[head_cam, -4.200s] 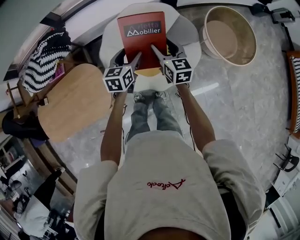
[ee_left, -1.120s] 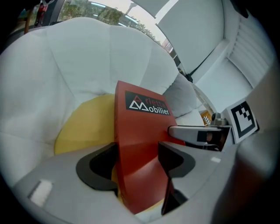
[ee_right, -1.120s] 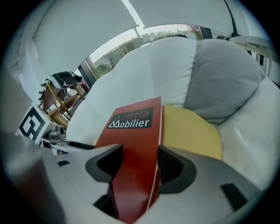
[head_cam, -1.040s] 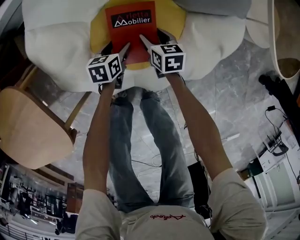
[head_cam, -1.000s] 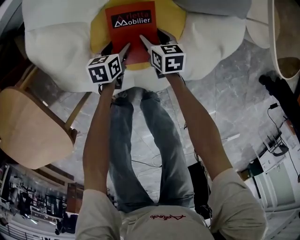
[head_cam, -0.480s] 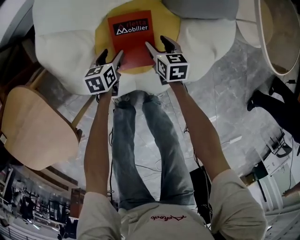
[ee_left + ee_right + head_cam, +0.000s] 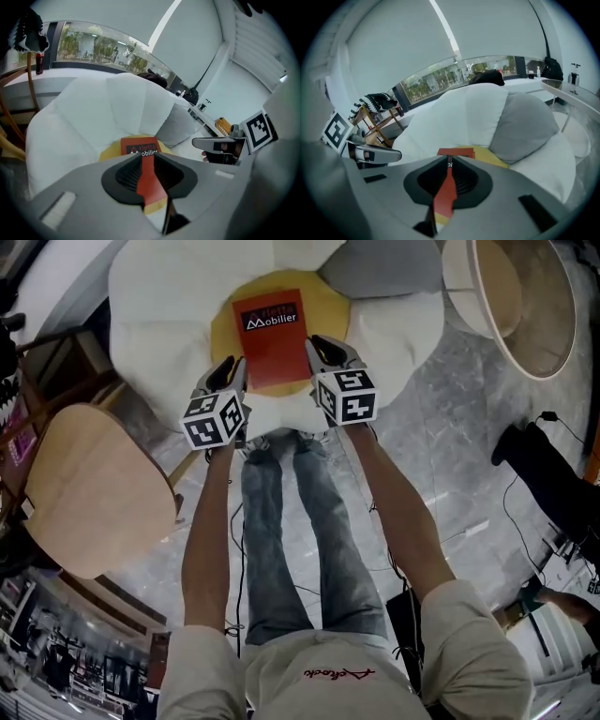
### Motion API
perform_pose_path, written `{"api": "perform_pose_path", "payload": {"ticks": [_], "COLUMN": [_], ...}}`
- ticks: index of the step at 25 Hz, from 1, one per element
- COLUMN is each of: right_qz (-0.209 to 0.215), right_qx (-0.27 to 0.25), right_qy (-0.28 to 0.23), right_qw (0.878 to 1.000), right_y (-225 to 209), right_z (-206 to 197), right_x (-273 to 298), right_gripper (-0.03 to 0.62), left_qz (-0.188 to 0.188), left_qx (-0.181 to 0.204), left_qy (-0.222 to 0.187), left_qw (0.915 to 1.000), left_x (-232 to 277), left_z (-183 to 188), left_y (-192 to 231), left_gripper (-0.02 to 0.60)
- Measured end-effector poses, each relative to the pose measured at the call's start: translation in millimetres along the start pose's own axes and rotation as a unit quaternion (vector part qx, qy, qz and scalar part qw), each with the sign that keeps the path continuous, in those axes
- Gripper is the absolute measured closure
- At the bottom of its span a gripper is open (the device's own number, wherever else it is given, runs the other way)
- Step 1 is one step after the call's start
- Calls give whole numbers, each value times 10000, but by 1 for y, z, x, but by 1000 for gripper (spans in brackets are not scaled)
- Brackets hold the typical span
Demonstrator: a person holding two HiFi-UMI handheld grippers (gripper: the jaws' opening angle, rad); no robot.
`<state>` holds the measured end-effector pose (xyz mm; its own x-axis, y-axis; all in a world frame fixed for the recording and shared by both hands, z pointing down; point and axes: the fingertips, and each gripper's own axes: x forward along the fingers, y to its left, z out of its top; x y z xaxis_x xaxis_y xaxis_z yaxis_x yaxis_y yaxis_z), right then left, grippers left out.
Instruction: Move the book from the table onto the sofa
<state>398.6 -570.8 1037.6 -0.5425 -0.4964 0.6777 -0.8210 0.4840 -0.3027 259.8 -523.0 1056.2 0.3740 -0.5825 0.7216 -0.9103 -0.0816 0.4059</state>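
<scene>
Place: a lounge or furniture showroom is suggested.
Shown by: petal-shaped white sofa [image 7: 169,306], wooden chair [image 7: 89,484], marble floor [image 7: 450,456], long window [image 7: 454,73].

Book [image 7: 272,338] title's upper word faint, partly unreadable; round wooden table [image 7: 507,279] cut by top edge.

Red book [image 7: 270,338]; yellow cushion [image 7: 324,307]; white sofa [image 7: 164,306]; grey pillow [image 7: 380,271].

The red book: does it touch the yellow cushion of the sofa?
Touching. The head view shows the red book lying flat on the yellow cushion, with no gap between them.
</scene>
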Motion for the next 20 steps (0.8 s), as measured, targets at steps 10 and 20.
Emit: {"api": "perform_pose_path", "payload": {"ticks": [10, 20], "right_qz": [26, -44], "right_qx": [-92, -438], "right_qy": [-399, -1344], "right_qw": [9992, 9899], "right_y": [37, 65], "right_z": [53, 164], "right_x": [-70, -149], "right_gripper": [585, 585], "left_qz": [-268, -332], "left_qx": [315, 1088], "left_qy": [-417, -1257], "left_qw": [9983, 9855], "left_x": [-69, -157], "left_z": [46, 151], "left_y": [-39, -89], "left_gripper": [572, 572]}}
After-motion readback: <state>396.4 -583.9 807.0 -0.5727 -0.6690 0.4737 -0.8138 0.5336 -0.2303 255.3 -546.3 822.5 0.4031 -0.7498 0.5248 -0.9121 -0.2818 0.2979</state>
